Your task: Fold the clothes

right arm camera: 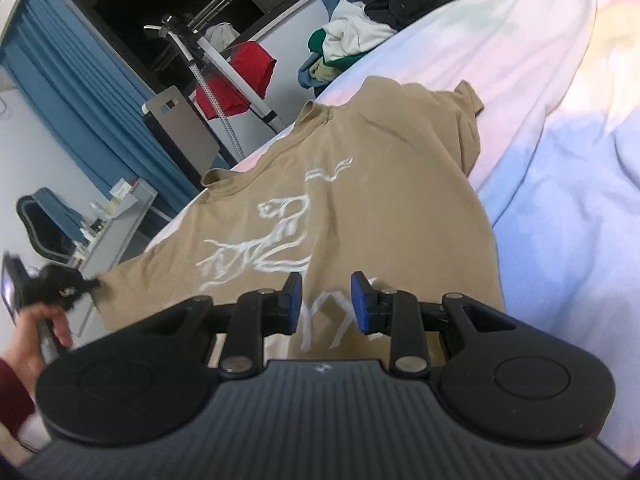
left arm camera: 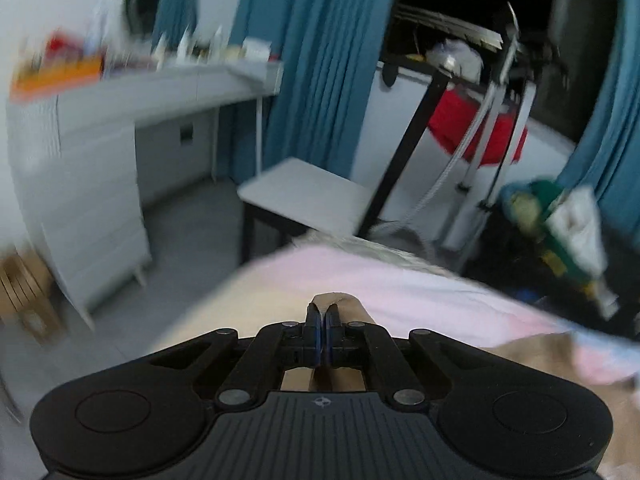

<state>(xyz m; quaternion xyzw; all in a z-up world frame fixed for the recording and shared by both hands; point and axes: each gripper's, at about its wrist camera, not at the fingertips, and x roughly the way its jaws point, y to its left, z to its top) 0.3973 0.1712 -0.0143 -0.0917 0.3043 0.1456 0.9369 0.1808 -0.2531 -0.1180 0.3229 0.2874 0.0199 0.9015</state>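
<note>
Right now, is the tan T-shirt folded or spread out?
Mostly spread: the tan T-shirt lies print-up on the bed sheet, one sleeve bunched.

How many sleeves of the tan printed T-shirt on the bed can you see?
2. One short sleeve lies at the far right on the pastel sheet; the other sleeve is pinched by the left gripper at the shirt's left edge.

So the tan cotton t-shirt with the white line drawing (right arm camera: pixel 360 184) lies spread on the pastel-sheeted bed (right arm camera: pixel 560 160), collar toward the far edge. Left claw (left arm camera: pixel 322 314) sits at its left edge, right claw (right arm camera: pixel 325 300) over the near hem. A heap of mixed clothes (right arm camera: pixel 352 40) sits beyond, by the bed's far edge.
</note>
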